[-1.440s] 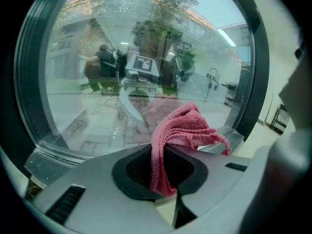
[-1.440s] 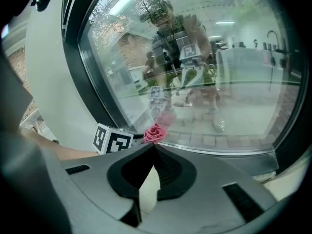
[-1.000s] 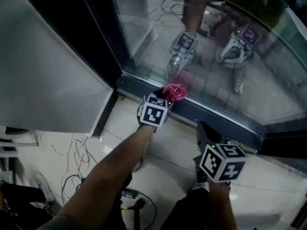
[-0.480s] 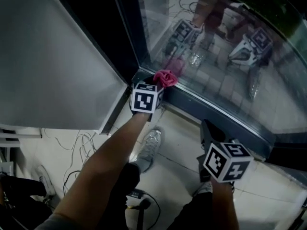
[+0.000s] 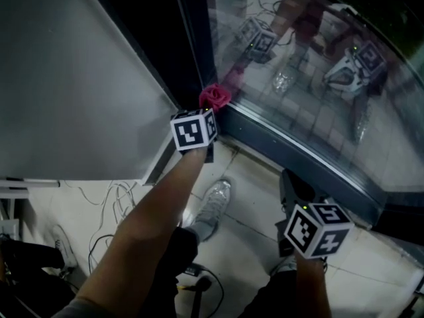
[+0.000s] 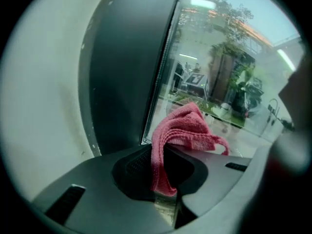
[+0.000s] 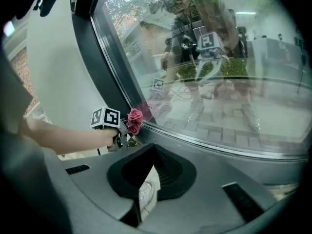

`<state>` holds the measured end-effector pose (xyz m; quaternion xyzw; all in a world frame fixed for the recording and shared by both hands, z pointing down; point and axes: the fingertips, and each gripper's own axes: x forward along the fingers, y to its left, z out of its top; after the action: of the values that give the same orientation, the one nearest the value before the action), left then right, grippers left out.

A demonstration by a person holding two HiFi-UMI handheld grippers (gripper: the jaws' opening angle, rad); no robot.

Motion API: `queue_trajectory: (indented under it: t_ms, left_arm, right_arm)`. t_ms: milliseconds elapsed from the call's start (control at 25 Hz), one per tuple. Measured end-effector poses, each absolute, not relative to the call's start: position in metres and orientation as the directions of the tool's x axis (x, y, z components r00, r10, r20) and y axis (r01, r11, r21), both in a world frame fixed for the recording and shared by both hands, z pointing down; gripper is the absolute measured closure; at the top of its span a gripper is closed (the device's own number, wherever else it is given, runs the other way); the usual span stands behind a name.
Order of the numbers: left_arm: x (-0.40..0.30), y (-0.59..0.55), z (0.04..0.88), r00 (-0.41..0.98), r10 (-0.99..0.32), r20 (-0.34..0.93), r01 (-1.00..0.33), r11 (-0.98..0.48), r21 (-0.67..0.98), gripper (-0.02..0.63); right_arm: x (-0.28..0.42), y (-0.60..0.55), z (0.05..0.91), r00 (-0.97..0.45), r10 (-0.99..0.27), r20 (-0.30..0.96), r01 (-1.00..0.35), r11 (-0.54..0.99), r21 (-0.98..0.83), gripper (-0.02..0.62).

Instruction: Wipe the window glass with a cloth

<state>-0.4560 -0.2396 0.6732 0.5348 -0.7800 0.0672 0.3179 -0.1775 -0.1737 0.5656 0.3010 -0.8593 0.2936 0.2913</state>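
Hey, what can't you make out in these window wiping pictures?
Whether the pink cloth touches the window glass: left gripper view, the contact spot lies behind the cloth's folds.
Smears on the glass: all views, reflections cover it.
The left gripper jaws: head view, its marker cube hides them.
The glass's upper part: head view, cut off by the top edge.
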Motion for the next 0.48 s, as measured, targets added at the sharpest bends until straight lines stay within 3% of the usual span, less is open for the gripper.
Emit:
queue_trajectory:
  t_ms: [280, 480]
  left_arm:
    - [-0.469, -0.23, 0.689, -0.26, -0.767, 0.587, -0.807, 0.506, 0.304, 0.554]
    - [-0.477, -0.227, 0.696, -0.269, -0.736, 0.621, -0.819, 0.514, 0.255, 0.554]
  right_arm:
    - [-0.18, -0.168, 0.569, -0.657, -0.33, 0.677, -0.679, 0.649, -0.343, 0.603]
    - [-0.183, -0.167, 0.571, -0.666, -0.32, 0.674, -0.67, 0.655, -0.35, 0.603]
